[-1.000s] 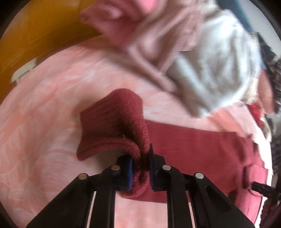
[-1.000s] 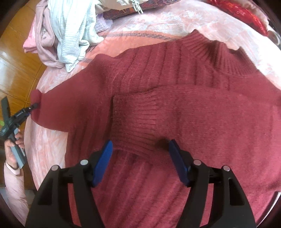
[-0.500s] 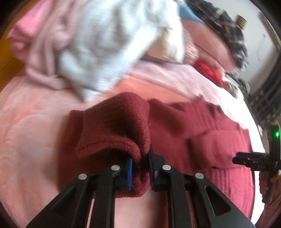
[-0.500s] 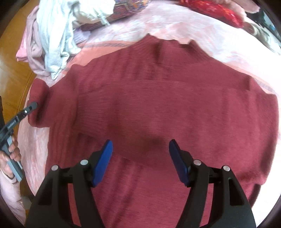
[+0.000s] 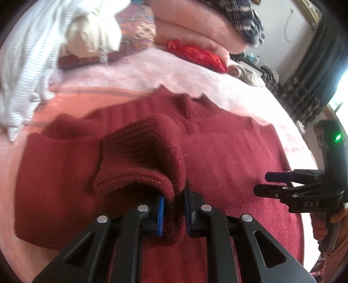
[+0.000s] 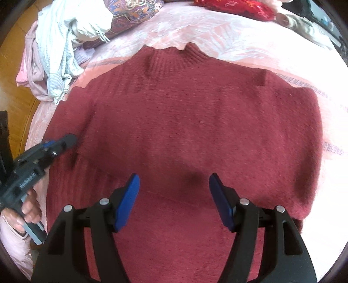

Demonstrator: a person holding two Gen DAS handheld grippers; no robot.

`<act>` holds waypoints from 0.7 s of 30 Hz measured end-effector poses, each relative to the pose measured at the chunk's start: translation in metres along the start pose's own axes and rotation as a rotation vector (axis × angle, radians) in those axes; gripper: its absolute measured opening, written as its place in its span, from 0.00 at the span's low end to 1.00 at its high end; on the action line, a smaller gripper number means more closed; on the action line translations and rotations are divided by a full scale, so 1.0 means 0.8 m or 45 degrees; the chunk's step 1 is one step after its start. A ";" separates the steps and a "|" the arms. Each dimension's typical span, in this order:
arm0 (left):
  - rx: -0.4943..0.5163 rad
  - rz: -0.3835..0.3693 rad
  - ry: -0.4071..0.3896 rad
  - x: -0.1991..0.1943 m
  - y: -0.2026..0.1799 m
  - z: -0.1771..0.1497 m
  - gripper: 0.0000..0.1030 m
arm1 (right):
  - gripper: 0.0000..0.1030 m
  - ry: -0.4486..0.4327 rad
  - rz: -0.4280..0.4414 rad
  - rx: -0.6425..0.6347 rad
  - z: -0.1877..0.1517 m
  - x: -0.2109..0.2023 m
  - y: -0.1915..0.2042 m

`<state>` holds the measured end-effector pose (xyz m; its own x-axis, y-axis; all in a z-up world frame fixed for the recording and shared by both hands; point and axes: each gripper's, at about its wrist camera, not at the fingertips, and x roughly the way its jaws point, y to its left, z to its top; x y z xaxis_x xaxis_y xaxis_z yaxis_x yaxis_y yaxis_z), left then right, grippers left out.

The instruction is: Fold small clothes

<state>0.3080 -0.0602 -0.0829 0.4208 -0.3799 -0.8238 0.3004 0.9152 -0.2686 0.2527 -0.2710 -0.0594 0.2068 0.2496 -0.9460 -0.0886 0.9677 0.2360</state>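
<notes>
A dark red knitted sweater (image 6: pixel 195 122) lies flat on a pink bedspread (image 6: pixel 217 32), collar away from me. Its right sleeve lies folded across the chest. My left gripper (image 5: pixel 175 209) is shut on the ribbed cuff of the left sleeve (image 5: pixel 139 156) and holds it over the sweater's left side; the same left gripper (image 6: pixel 63 141) shows at the sweater's left edge in the right wrist view. My right gripper (image 6: pixel 174 196) hovers open above the lower chest with nothing between its blue pads (image 6: pixel 128 200), and the right gripper (image 5: pixel 267 182) also shows at the right of the left wrist view.
A heap of white and pale pink clothes (image 6: pixel 58 54) lies at the bed's far left beside a patterned cushion (image 6: pixel 130 13). A red cloth (image 6: pixel 235 5) lies at the far edge. Wooden floor (image 6: pixel 13 91) shows to the left. Stacked pink bedding (image 5: pixel 195 28) sits at the back.
My left gripper has carried the sleeve cuff from beyond the sweater's left edge in over the sweater's body. My right gripper has shifted right across the chest, still open.
</notes>
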 end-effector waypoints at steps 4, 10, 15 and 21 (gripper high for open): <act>0.016 0.054 0.082 0.031 -0.013 -0.008 0.19 | 0.64 0.018 -0.002 0.025 -0.006 0.003 -0.013; 0.046 -0.020 0.102 0.014 -0.019 -0.012 0.67 | 0.66 0.044 -0.021 0.028 -0.006 0.014 -0.018; 0.034 -0.017 -0.019 -0.060 0.012 -0.009 0.73 | 0.66 0.011 0.001 -0.016 0.005 0.002 0.012; -0.115 0.324 0.025 -0.071 0.112 -0.001 0.71 | 0.65 -0.007 0.072 -0.141 0.028 0.004 0.108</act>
<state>0.3107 0.0431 -0.0607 0.4557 -0.1345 -0.8799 0.1091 0.9895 -0.0948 0.2679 -0.1857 -0.0374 0.2039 0.3039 -0.9306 -0.2072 0.9425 0.2624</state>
